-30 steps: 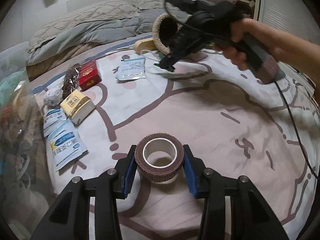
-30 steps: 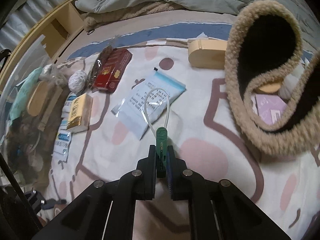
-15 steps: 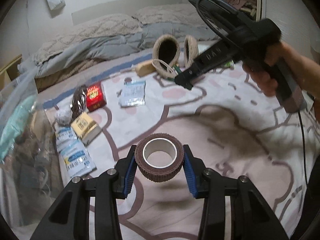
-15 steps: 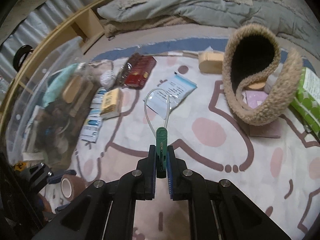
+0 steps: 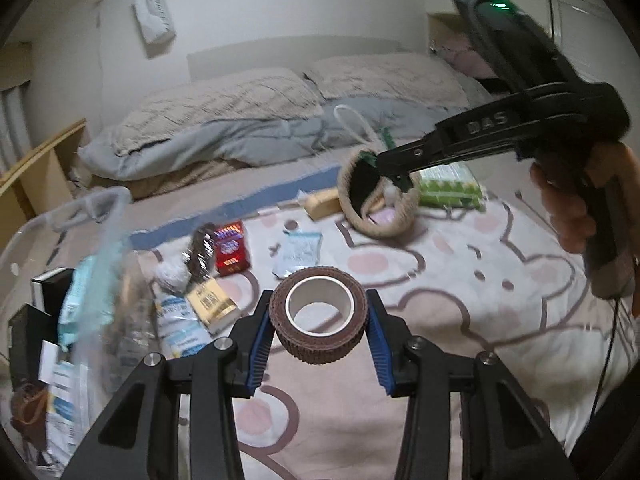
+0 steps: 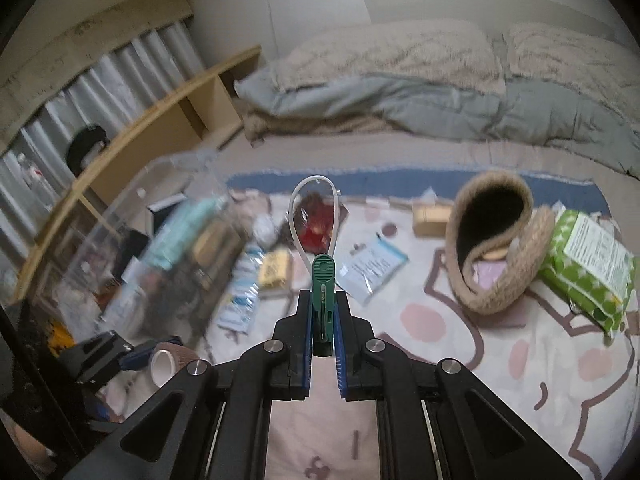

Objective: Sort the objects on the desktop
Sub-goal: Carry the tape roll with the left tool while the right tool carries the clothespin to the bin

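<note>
Item 1: brown tape roll [image 5: 318, 312], white core facing up. It is held between the blue pads [image 5: 259, 342] of the left gripper [image 5: 319, 338], which are clamped against its two sides; the roll is carried above the bedspread [image 5: 440, 292].

Item 2: green clip [image 6: 323, 292] with a white loop [image 6: 316, 208]. Its lower body is pinched between the closed jaws of the right gripper [image 6: 322, 330]; the head and loop project forward past the fingertips. The whole is raised above the bed.

Item 3: woven basket [image 6: 496, 244], lying tipped on the bedspread to the right, with small items seen inside. A green packet [image 6: 588, 260] is set just beside it.

Item 4: clear plastic bin [image 6: 132, 248], placed at the left and seen filled with mixed goods.

Item 5: loose goods laid between bin and basket: red box [image 5: 231, 248], yellow box [image 5: 210, 304], white sachet [image 6: 370, 268].
</note>
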`<state>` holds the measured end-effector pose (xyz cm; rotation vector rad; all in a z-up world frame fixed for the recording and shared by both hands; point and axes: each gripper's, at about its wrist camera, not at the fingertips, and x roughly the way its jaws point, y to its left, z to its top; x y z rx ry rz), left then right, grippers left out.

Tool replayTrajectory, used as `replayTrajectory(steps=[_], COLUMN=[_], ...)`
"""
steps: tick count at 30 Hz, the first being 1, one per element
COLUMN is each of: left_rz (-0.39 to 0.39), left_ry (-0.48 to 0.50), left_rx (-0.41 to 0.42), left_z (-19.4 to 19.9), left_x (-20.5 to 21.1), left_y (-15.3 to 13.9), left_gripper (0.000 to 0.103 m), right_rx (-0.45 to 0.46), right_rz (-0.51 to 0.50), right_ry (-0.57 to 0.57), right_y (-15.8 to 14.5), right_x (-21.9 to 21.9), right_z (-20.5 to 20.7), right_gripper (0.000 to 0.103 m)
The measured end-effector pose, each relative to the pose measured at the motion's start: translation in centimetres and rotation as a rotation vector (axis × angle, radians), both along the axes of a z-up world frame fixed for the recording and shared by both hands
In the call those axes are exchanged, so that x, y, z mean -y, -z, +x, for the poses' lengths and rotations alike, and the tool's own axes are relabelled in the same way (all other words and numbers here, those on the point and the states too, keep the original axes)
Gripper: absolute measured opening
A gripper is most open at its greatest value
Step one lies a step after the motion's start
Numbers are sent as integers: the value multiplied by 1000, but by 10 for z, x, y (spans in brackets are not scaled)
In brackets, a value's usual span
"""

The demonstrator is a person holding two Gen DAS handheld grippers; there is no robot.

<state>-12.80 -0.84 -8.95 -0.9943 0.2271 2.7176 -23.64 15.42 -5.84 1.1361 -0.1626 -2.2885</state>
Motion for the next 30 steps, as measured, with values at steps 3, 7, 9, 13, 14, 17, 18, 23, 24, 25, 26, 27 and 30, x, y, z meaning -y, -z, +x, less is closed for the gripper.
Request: replayTrajectory(steps=[3,7,9,13,14,17,18,23,24,25,26,27,30], left_rz=[11,21,36,72,83,105,110,109,111,112,112,106,101], left_ry=[-38,-95,-131,-199,-218,-256,-269,-320,-333,-340,-347,-359,-387], left_rx=[-25,-56,-73,-103,-114,-137,-143,-174,-184,-191,-199,-212,-230], left_z=[-1,-1,1,7,10,20,22,33,36,39,42,46,53], left_x=[8,20,29,47,52,67,72,97,104,109,114,120,136], left_y=[-14,-35,-47,-66,-71,-83,-88,-109,-114,-117,-120,-125,-132], left_gripper=[43,43,43,43,43,43,43,43,43,43,43,43,43], right_rx=[-44,-89,-97,-115,-119,-146,-155,-186,-190,-197,-203,-205,-200], right_rz=[-17,-30,-46,-73,-79,-101,-103,-132,-138,-143,-146,-151,-176], right_ry=[0,-7,-10,-22,-25,-34,-38,-52,-54,-58,-60,-62,-72], right_y=[-20,-39,-45,-56,-59,-70,-73,-88,-90,-92,-95,-96,-98], right_x=[5,15,21,35,37,46,49,60,62,65,67,69,76], right_z=[7,15,20,28,30,35,37,41,40,40,41,41,38], right_gripper=[11,11,11,11,11,11,11,11,11,11,11,11,11])
